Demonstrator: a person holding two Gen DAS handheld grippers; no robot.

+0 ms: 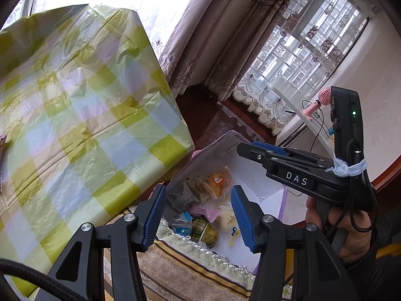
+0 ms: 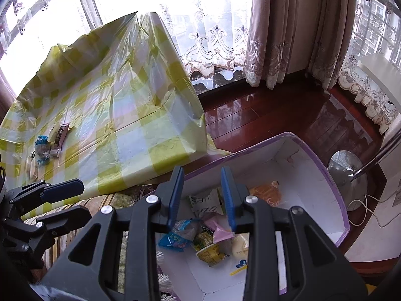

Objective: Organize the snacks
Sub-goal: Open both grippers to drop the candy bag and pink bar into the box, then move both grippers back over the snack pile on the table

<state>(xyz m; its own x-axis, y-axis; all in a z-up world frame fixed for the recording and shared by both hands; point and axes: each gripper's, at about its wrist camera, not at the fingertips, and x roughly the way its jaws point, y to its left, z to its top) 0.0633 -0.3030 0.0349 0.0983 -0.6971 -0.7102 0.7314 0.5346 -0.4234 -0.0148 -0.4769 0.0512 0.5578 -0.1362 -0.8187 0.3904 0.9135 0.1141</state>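
Both grippers hang over a white cardboard box with lilac-purple edging (image 2: 323,173) that sits on the dark red wood floor (image 2: 263,115) beside a table under a yellow-green checked plastic cloth (image 1: 82,115). Left gripper (image 1: 199,215): blue-padded jaws apart, nothing between the pads, pointing down at the box. Right gripper (image 2: 201,198): jaws also parted with a narrower gap, empty, above the same box; it also shows in the left wrist view, held in a hand (image 1: 351,228). Snacks piled in the near end of the box: an orange bun in a clear wrapper (image 1: 219,180), a blue-and-white wrapped packet (image 2: 175,238), a yellow-green snack cup lying on its side (image 2: 209,250), a pink packet (image 2: 220,230), a pale cream bun in a wrapper (image 2: 239,245), and a white printed pouch (image 2: 205,203). More snacks are on the table: a blue-wrapped piece (image 2: 42,145) and, just beside it, a dark brown bar (image 2: 61,135). A striped fringed rug (image 1: 190,268) lies under the box's near edge.
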